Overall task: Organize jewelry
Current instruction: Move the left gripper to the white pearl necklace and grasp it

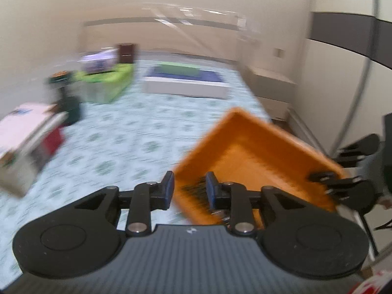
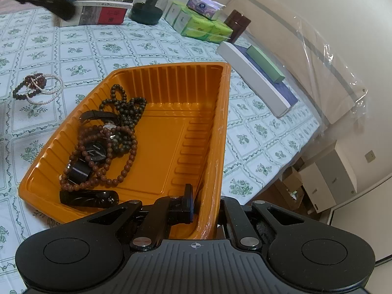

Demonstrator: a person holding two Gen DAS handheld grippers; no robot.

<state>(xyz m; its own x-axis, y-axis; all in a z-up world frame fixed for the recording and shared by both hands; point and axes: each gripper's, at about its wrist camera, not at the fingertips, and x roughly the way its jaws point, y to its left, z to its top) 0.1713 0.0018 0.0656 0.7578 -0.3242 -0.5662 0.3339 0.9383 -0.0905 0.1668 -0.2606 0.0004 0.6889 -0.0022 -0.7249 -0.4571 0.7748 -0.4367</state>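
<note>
An orange plastic tray [image 2: 171, 132] sits on the floral tablecloth. It holds brown and dark bead strings [image 2: 122, 122], a black watch [image 2: 94, 152] and a black comb-like piece [image 2: 88, 198]. My right gripper [image 2: 204, 205] is shut on the tray's near right wall, one finger inside and one outside. More bracelets, pearl and dark red beads [image 2: 39, 87], lie on the cloth left of the tray. My left gripper [image 1: 189, 188] is open, its blue pads either side of the tray's near corner [image 1: 245, 152]; the view is blurred.
At the back stand a stack of books [image 2: 98, 2], a dark domed jar [image 2: 150, 2], green tissue packs [image 2: 196, 23], a brown canister [image 2: 236, 24] and a flat white box [image 2: 254, 73]. The table edge [image 2: 301, 147] runs along the right, with cartons on the floor beyond.
</note>
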